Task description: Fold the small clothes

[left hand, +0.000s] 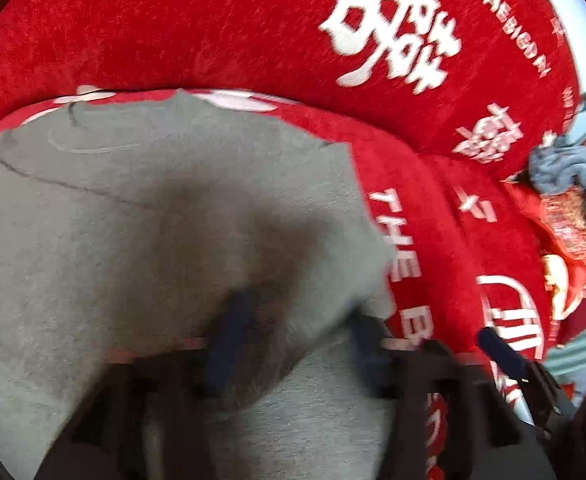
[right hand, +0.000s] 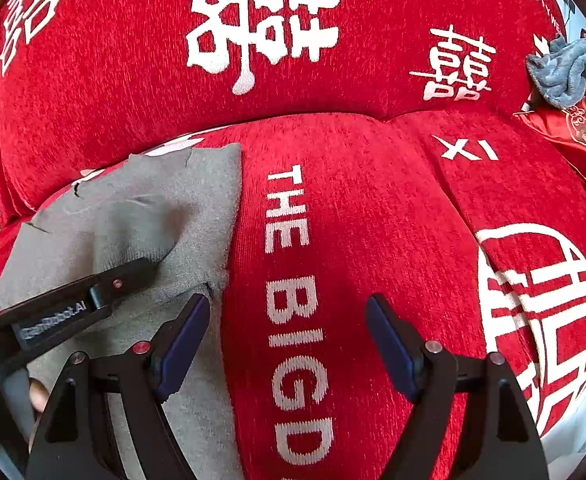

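Observation:
A small grey knit garment (left hand: 141,216) lies on a red sofa seat, partly folded over itself; it also shows in the right wrist view (right hand: 141,216) at the left. My left gripper (left hand: 297,340) is low on the garment with its jaws spread, grey cloth draped over and between the blue pads (left hand: 233,320); the view is blurred. In the right wrist view the left gripper's finger (right hand: 93,292) rests on the cloth. My right gripper (right hand: 289,340) is open and empty over the red seat, its left pad (right hand: 185,336) at the garment's right edge.
The red sofa cover (right hand: 373,200) has white lettering and characters; its backrest (right hand: 133,60) rises behind. A grey-blue crumpled cloth (right hand: 569,72) and a red embroidered cushion (right hand: 573,132) lie at the far right. A pale floor edge (right hand: 573,440) shows at the lower right.

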`<control>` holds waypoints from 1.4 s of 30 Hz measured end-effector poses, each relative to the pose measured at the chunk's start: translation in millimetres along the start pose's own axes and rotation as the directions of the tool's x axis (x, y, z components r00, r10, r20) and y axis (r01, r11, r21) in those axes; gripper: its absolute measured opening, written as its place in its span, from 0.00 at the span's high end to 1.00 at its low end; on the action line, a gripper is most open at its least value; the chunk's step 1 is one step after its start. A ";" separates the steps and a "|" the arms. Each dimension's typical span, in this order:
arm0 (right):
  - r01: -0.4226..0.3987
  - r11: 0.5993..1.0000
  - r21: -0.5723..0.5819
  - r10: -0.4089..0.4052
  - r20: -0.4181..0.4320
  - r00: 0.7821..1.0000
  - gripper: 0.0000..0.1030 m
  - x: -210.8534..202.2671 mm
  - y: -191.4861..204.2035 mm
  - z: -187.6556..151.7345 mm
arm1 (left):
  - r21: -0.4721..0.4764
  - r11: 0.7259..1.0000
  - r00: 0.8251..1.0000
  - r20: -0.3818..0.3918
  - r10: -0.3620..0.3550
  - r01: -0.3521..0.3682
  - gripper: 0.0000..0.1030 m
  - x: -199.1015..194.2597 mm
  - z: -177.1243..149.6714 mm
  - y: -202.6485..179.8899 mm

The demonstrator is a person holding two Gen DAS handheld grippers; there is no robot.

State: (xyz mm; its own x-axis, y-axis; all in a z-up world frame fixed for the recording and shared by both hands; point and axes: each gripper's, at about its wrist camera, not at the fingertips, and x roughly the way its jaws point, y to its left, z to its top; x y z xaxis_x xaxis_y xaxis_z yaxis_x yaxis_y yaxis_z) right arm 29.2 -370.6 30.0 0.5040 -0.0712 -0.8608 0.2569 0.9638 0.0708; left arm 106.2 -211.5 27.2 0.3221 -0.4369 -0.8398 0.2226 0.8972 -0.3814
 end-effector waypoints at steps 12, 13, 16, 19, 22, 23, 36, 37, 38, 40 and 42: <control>-0.054 0.998 0.041 0.053 0.030 0.998 0.20 -11.3 -1.4 4.7 | 0.031 0.993 0.990 0.087 -0.115 0.112 0.17 -55.0 -1.3 23.9; -0.065 0.997 0.050 0.063 0.039 0.997 0.20 -12.6 1.0 7.9 | 0.032 0.995 0.989 0.111 -0.096 0.093 0.17 -63.8 -0.7 30.4; -0.090 0.996 0.006 0.089 0.055 0.994 0.20 -12.6 22.8 17.5 | 0.008 1.000 0.991 0.131 -0.010 0.009 0.17 -70.0 4.8 50.0; -0.129 0.990 -0.059 0.130 0.005 0.992 0.20 -1.1 46.3 18.6 | -0.038 0.997 0.989 0.128 0.073 -0.069 0.17 -73.6 4.4 78.2; -0.111 0.993 -0.046 0.109 -0.039 0.993 0.31 18.9 53.1 17.9 | -0.038 0.985 0.976 0.132 0.172 -0.168 0.17 -75.3 -1.9 100.1; -0.132 0.990 -0.037 0.130 -0.068 0.989 0.55 27.2 54.4 17.9 | -0.032 0.981 0.972 0.131 0.194 -0.192 0.17 -74.8 -4.3 105.0; -0.025 0.974 -0.227 0.050 0.105 0.993 0.92 21.4 66.3 8.9 | -0.059 0.954 0.946 0.131 0.298 -0.292 0.17 -74.4 -28.5 159.8; -0.035 0.976 -0.216 0.054 0.083 0.995 0.91 27.2 63.2 8.3 | -0.048 0.954 0.944 0.133 0.301 -0.297 0.17 -75.5 -30.6 159.7; -0.054 0.979 -0.199 0.069 0.071 0.995 0.88 27.5 59.0 7.4 | -0.044 0.953 0.943 0.132 0.304 -0.301 0.17 -77.6 -32.3 159.4; -0.067 0.987 -0.147 0.079 0.076 0.994 0.76 20.9 50.8 7.4 | -0.051 0.957 0.947 0.140 0.291 -0.286 0.17 -84.0 -33.8 159.9; -0.078 0.991 -0.110 0.089 0.107 0.990 0.69 6.7 45.0 6.4 | -0.060 0.958 0.946 0.154 0.286 -0.280 0.17 -92.8 -34.9 160.7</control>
State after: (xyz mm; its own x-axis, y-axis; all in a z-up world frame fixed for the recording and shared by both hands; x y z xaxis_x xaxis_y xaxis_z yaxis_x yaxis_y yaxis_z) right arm 49.4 -329.3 30.7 0.6105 -0.0118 -0.7919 0.1249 0.9888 0.0815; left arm 80.0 -24.5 30.3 0.5097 -0.1669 -0.8440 0.0680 0.9858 -0.1538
